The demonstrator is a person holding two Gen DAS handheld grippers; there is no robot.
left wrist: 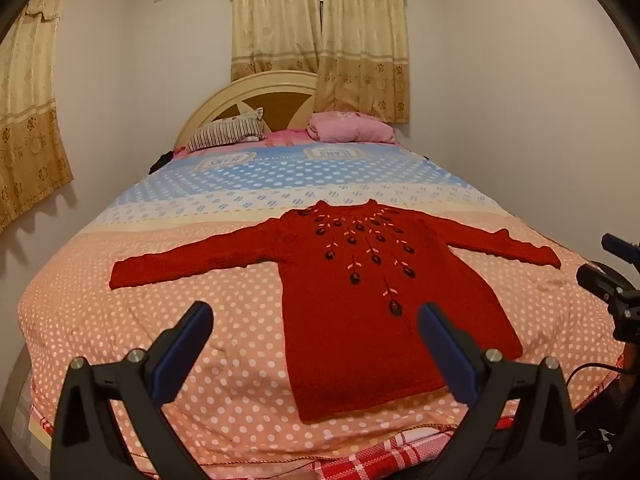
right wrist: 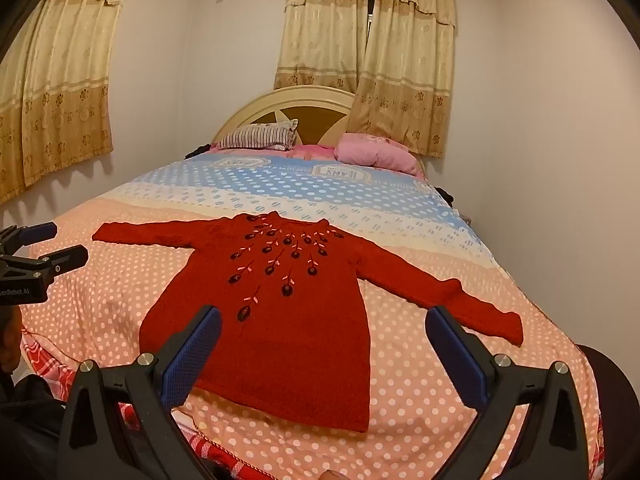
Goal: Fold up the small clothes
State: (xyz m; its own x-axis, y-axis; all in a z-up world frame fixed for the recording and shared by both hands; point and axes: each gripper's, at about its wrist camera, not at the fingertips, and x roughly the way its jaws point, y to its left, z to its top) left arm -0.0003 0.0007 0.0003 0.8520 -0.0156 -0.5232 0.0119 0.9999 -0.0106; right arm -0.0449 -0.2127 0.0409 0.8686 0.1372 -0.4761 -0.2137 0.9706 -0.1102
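A small red knitted sweater [left wrist: 352,320] with dark embroidered flowers lies flat and face up on the bed, both sleeves spread out sideways. It also shows in the right wrist view [right wrist: 296,328]. My left gripper [left wrist: 316,316] is open and empty, held above the near edge of the bed in front of the sweater's hem. My right gripper [right wrist: 324,320] is open and empty, also above the hem. The right gripper appears at the right edge of the left wrist view [left wrist: 612,268], and the left gripper at the left edge of the right wrist view [right wrist: 44,252].
The bed has a polka-dot quilt [left wrist: 140,320], peach near me and blue farther back. A striped pillow [left wrist: 226,134] and a pink pillow [left wrist: 352,128] lie by the headboard [left wrist: 256,92]. Curtains [left wrist: 320,28] hang behind. A wall [left wrist: 520,120] runs along the bed's right side.
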